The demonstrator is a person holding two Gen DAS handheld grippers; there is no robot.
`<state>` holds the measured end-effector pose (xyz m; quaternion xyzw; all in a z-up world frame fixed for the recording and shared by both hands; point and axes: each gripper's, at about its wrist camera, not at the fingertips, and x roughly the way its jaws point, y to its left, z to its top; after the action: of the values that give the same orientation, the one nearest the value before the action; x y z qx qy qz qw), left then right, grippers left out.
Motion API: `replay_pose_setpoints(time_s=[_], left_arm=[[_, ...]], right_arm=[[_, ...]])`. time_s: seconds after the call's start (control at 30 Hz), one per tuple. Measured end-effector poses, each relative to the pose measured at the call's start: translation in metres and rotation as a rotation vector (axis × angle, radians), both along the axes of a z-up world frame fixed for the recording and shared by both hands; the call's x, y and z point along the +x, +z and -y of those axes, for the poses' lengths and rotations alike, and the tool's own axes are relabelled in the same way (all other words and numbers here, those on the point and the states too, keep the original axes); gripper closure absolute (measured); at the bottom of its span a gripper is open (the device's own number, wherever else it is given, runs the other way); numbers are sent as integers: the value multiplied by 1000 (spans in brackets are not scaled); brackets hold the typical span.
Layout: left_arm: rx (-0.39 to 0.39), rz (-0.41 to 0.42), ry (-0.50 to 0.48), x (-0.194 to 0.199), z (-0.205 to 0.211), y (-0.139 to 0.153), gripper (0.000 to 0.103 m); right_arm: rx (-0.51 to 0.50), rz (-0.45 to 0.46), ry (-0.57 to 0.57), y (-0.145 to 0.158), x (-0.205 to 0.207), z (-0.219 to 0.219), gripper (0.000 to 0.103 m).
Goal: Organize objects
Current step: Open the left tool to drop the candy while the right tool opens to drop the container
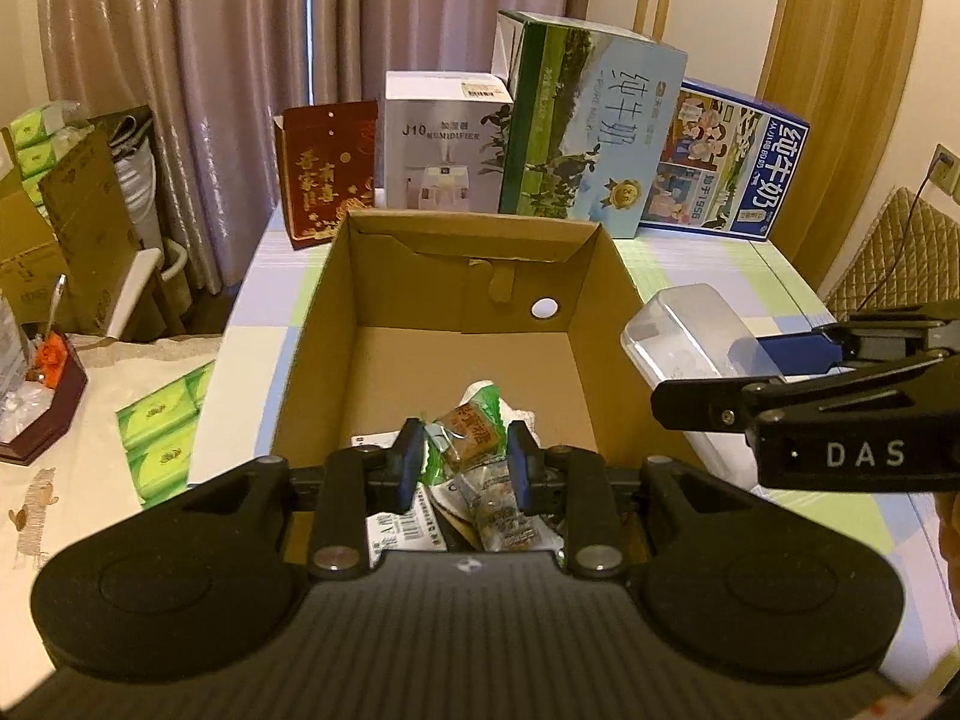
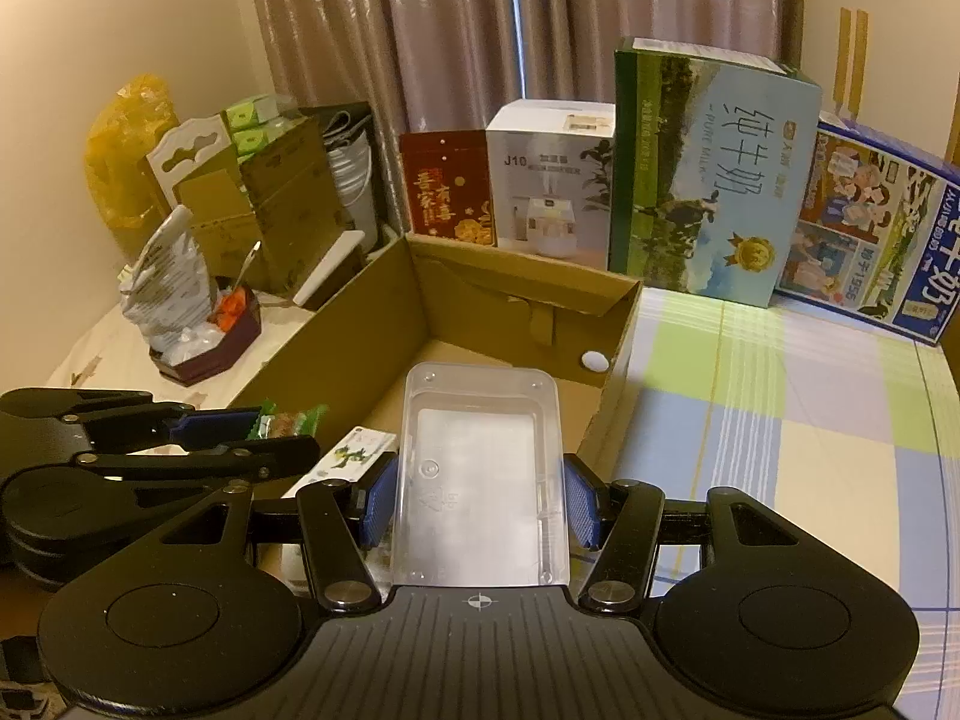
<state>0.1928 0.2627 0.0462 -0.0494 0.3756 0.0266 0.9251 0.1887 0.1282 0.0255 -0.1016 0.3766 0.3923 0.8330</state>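
A: What stands around the cardboard box point(image 1: 384, 300)?

B: Behind its far wall, a row of upright cartons on the checked tabletop point(image 2: 780, 420): a red gift box point(image 1: 327, 171), a white humidifier box point(image 1: 444, 144), a tall green-and-blue milk carton point(image 1: 588, 132) and a blue milk carton point(image 1: 720, 162) lying lower at the right end. Off to the left, on a cream cloth, sit packs of green tissues point(image 1: 159, 438) and a dark tray of oddments point(image 2: 207, 342). More brown cartons are stacked by the curtain.

A: And inside the box?

B: The far half of the floor is bare. At the near end lies a heap of wrapped snacks and a white printed packet point(image 2: 342, 459).

A: Where are the left tongs point(image 1: 463, 465)?

B: Low over that near end, pointing along the box. Their pads are drawn in on either side of a green-wrapped snack point(image 1: 471, 432), which sits between them; they look to be gripping it.

A: And the right tongs point(image 2: 480, 507)?

B: Closed on a clear plastic container point(image 2: 480, 480), pads pressed to its two long sides. It is held level, base towards the camera, above the box's near right corner. From the left view it hangs just beside the right wall, outside or over it; I cannot tell which.

A: Do the two tools touch?

B: No, they sit side by side, apart.
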Motion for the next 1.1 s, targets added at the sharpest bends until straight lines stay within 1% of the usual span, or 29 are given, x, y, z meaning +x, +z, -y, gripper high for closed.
replay_pose_setpoints(time_s=[0.03, 0.07, 0.33, 0.5, 0.6, 0.63, 0.8, 0.9, 0.93, 0.97, 1.0, 1.1], left_arm=[[-4, -8, 3, 3, -1, -2, 66], [-8, -10, 10, 4, -2, -3, 53], [3, 15, 52, -6, -9, 1, 52], [31, 12, 60, -15, -11, 6, 52], [37, 7, 61, -20, -12, 6, 48], [40, 6, 61, -22, -12, 5, 45], [47, 1, 61, -30, -13, 4, 40], [50, 0, 65, -33, -15, 4, 37], [51, 1, 67, -34, -16, 3, 36], [52, 1, 67, -34, -16, 3, 34], [54, 2, 68, -35, -16, 3, 33], [65, 6, 71, -37, -16, 2, 24]], right_arm=[[1, -2, -3, 0, 2, 0, 49], [2, -4, -4, -1, 2, 1, 49], [7, -15, -10, -3, 3, 6, 49], [18, -24, -12, 1, 0, 7, 49], [25, -28, -7, 4, -2, 5, 49], [28, -29, -4, 5, -3, 5, 49], [45, -41, 3, 9, -5, -2, 49], [73, -52, -3, 10, -3, -5, 49], [90, -54, -7, 10, -2, -5, 47], [102, -57, -14, 10, 0, -6, 29], [113, -55, -24, 10, 2, -5, 18], [124, -48, -30, 10, 4, 0, 18]])
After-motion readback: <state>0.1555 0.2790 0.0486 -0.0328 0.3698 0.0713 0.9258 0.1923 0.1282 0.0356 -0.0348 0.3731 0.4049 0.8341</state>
